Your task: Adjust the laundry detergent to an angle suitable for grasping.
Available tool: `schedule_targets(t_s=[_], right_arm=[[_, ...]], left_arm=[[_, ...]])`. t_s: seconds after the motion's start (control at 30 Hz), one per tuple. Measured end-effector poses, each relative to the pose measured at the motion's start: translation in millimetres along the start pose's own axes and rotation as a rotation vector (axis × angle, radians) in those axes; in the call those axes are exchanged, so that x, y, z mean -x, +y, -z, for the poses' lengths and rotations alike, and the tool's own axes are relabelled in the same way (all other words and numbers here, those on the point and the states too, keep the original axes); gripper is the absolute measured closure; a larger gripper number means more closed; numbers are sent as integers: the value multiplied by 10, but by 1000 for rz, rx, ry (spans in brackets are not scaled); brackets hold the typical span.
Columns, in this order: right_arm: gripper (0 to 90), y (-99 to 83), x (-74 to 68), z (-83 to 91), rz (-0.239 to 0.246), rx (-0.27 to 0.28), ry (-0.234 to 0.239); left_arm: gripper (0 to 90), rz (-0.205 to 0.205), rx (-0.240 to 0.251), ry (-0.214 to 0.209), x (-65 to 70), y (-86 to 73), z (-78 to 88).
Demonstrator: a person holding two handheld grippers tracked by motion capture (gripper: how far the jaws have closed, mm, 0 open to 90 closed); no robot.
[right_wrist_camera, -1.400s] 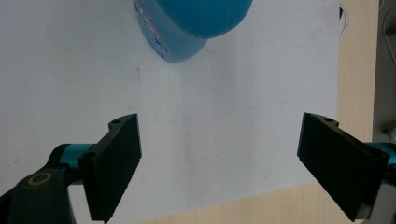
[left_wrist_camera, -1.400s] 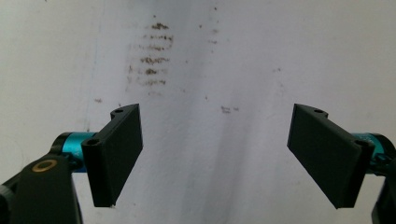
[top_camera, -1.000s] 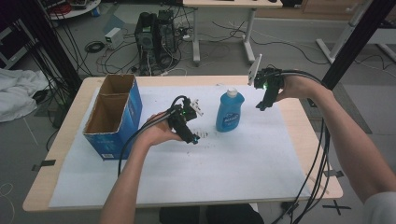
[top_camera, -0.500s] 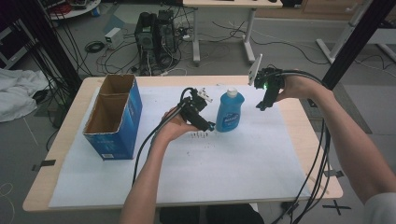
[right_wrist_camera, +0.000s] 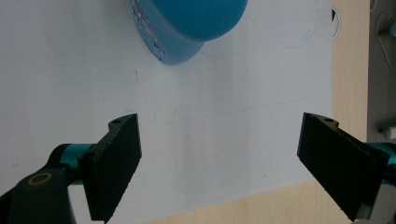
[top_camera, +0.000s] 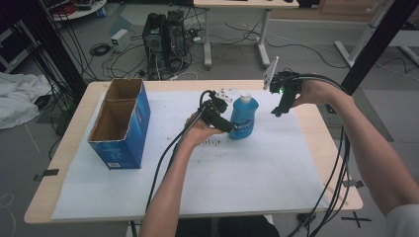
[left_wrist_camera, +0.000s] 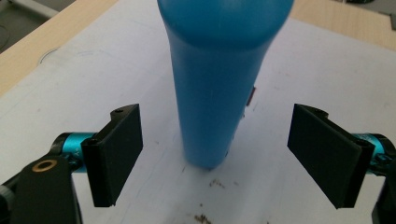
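- The wooden table carries a white paper sheet over most of its top; bare wood shows along the left, right and far edges.
- The blue cardboard box stands open-topped on the sheet's left part, well apart from both grippers, with a wide stretch of bare paper between it and the bottle.
- The blue bottle stands upright with a white cap near the sheet's far middle; its plastic body looks smooth and rounded, narrowing toward the base in the left gripper view.
- The left gripper is at the bottle's lower body, its 2 flat black jaws spread wide, 1 on each side, with clear gaps to the plastic.
- The right gripper hangs above the sheet's right part, near the bottle but apart, jaws wide and holding nothing.
- Small dark specks dot the paper by the bottle's base.
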State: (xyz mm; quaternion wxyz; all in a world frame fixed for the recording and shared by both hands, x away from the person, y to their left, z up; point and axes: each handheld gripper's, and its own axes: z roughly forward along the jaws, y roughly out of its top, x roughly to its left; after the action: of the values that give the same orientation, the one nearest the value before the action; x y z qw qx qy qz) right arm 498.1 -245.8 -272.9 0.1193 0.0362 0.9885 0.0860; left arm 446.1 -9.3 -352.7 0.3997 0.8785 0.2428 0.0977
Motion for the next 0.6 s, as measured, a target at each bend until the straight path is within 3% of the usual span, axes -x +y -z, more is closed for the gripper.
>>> schedule_targets(t_s=[0.13, 0.33, 0.43, 0.47, 0.5, 0.53, 0.57, 0.6], right_arm=[[129, 6, -2, -5, 1, -1, -1], [129, 21, -11, -15, -3, 1, 1], [129, 21, -13, -12, -2, -1, 2], [129, 20, -13, -15, -3, 1, 3], [129, 20, -14, -10, -1, -3, 3], [129, 20, -14, -10, -1, -3, 3], [129, 13, -16, -10, -2, -1, 4], [129, 13, -16, -10, -2, -1, 4]], left_arm=[[182, 7, 28, -10, -40, 46, -118], [182, 23, 29, -36, -29, 107, -248], [182, 20, 27, -36, -33, 127, -302], [182, -9, -4, -37, -61, 136, -298], [182, -9, -4, -37, -61, 136, -298], [182, -3, -1, -41, -63, 139, -318], [182, 48, 44, -39, -33, 141, -376], [182, 48, 44, -39, -33, 141, -376]])
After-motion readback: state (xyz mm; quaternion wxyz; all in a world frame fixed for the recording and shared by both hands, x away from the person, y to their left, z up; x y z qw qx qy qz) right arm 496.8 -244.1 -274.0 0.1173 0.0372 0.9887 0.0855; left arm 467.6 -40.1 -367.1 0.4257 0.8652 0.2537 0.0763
